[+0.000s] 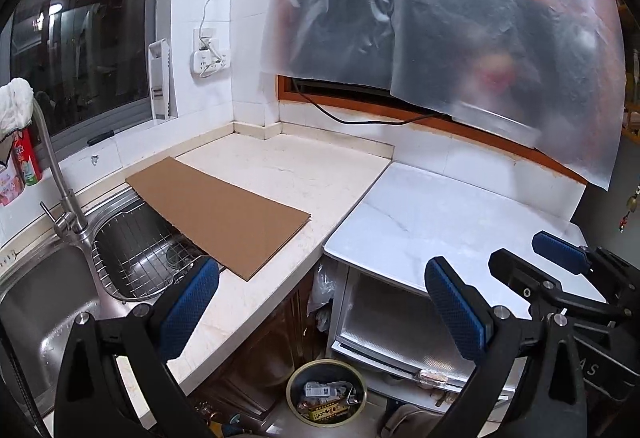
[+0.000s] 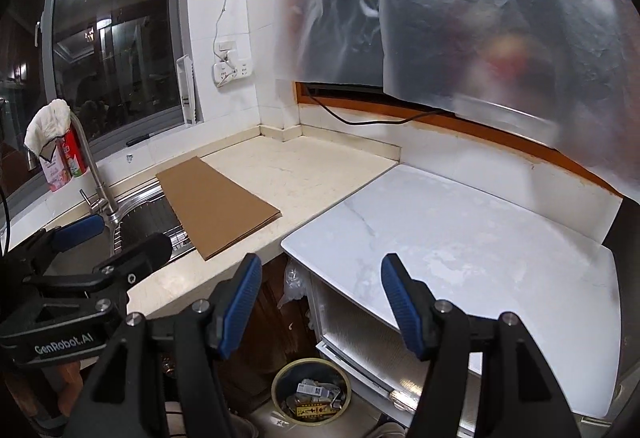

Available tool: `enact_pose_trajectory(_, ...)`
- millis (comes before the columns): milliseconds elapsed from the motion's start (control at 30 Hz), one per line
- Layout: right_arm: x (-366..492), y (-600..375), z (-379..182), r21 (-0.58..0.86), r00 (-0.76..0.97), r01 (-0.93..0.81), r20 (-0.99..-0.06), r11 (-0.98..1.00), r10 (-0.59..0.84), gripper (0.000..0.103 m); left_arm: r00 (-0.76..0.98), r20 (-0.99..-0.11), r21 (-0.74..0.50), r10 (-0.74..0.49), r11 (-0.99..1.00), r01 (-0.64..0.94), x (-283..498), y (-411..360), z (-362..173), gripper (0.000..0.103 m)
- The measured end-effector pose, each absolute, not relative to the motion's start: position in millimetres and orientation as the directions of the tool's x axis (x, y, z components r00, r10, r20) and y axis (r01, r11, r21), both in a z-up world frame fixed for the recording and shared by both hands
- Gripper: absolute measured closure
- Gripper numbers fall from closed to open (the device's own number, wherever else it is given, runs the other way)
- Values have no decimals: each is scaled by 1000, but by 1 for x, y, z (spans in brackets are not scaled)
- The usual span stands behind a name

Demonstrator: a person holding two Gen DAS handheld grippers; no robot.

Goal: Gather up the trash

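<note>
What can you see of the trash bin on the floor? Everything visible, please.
The trash bin is a small round can, dark inside with a yellowish rim, standing upright on the floor below the counter edge, between the wooden cabinet and the white unit. It has no lid and holds mixed packaging, including a yellow printed box. Neither gripper touches it.

Left gripper point(image 1: 320, 302) held open above trash bin point(image 1: 326, 394); cardboard sheet point(image 1: 218, 212) laid across counter point(image 1: 312, 174) and sink point(image 1: 44, 302).
</note>
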State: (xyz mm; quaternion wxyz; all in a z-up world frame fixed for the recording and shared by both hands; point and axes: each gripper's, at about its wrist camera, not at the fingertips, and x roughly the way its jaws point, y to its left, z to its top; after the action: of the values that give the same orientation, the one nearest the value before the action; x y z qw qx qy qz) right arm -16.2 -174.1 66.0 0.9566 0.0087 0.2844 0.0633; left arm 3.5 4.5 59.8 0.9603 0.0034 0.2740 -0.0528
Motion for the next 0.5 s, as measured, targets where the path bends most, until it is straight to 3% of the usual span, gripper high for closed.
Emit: enact_pose_trajectory(500,-17,-171,65,45,821,-92,-561,995,102,40,839,-535,-25,-103,994,106,7,3,59,1)
